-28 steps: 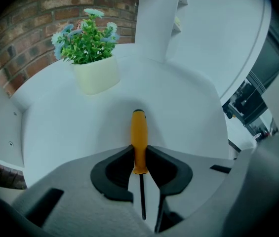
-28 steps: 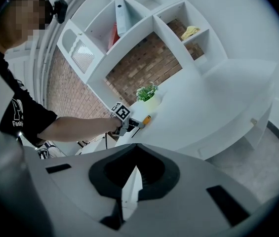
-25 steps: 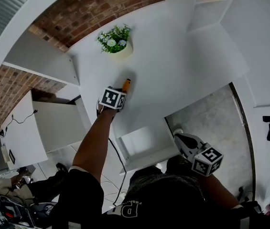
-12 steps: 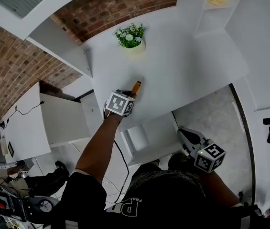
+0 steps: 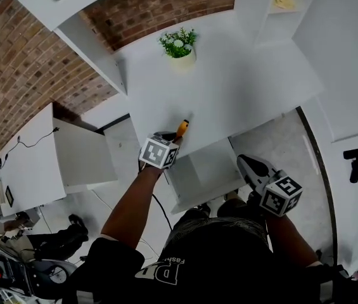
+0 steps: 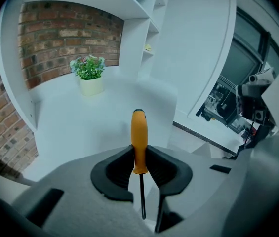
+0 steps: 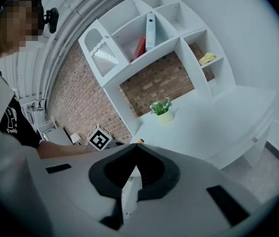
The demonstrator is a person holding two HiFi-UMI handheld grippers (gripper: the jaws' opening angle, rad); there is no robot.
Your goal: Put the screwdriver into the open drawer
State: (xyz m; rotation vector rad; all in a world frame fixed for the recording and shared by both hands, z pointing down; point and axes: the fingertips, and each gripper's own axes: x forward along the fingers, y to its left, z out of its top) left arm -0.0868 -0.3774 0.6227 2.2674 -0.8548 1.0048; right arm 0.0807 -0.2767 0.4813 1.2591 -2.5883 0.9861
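Observation:
The screwdriver (image 5: 182,130) has an orange handle and a thin dark shaft. My left gripper (image 5: 171,139) is shut on it and holds it off the white desk (image 5: 242,87), at the desk's front edge just left of the open drawer (image 5: 211,170). In the left gripper view the handle (image 6: 139,135) stands out forward between the pads (image 6: 165,168) and the shaft points back toward the camera. My right gripper (image 5: 247,163) hangs by the drawer's right side with its jaws together and nothing in them; its own view (image 7: 135,149) shows the tips touching.
A potted plant (image 5: 179,45) stands at the back of the desk, against the brick wall (image 5: 26,62). White shelves (image 7: 154,28) rise above and to the right. A low white cabinet (image 5: 80,157) stands left of the desk. Grey floor (image 5: 293,144) lies under the right side.
My left gripper has carried the screwdriver up off the desktop and toward the front edge, near the drawer. My right gripper has risen a little beside the drawer.

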